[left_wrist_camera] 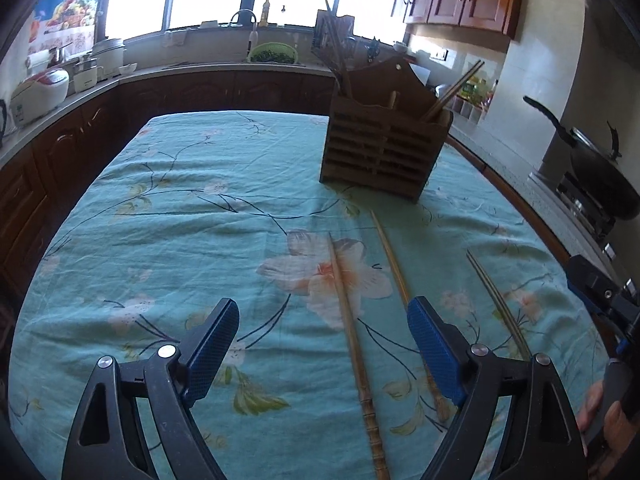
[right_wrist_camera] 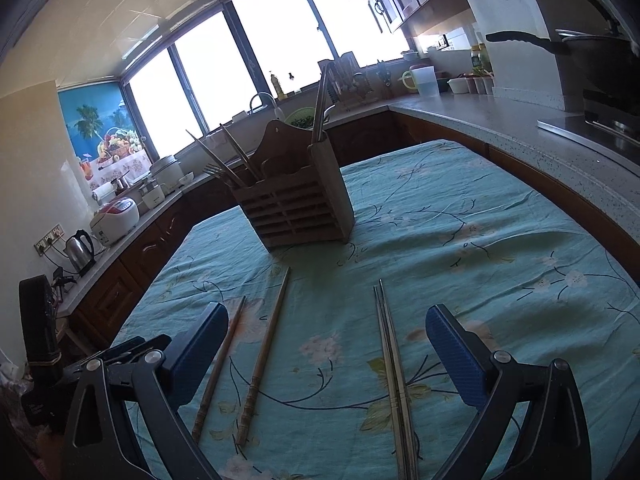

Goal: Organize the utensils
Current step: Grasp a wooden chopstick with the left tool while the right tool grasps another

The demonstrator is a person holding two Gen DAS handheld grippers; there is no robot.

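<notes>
1. On the surface (left_wrist_camera: 192, 184), covered by a teal floral cloth, a slatted wooden utensil holder (left_wrist_camera: 384, 148) stands upright towards the far end; chopsticks and a fork lean inside its compartments.
2. Left gripper (left_wrist_camera: 322, 336): fingers spread wide, nothing between the pads, hovering above the cloth. One wooden chopstick (left_wrist_camera: 352, 332) lies flat between the fingers; a second wooden chopstick (left_wrist_camera: 394, 260) runs partly under the right-hand finger.
3. Right gripper (right_wrist_camera: 326, 344): fingers likewise released and empty. A pair of metal chopsticks (right_wrist_camera: 392, 364) lies side by side, touching, between its fingers.
4. Both wooden chopsticks and the metal pair lie near the holder, apart from it.
5. Background: a wok (left_wrist_camera: 600, 172) on the stove.
</notes>
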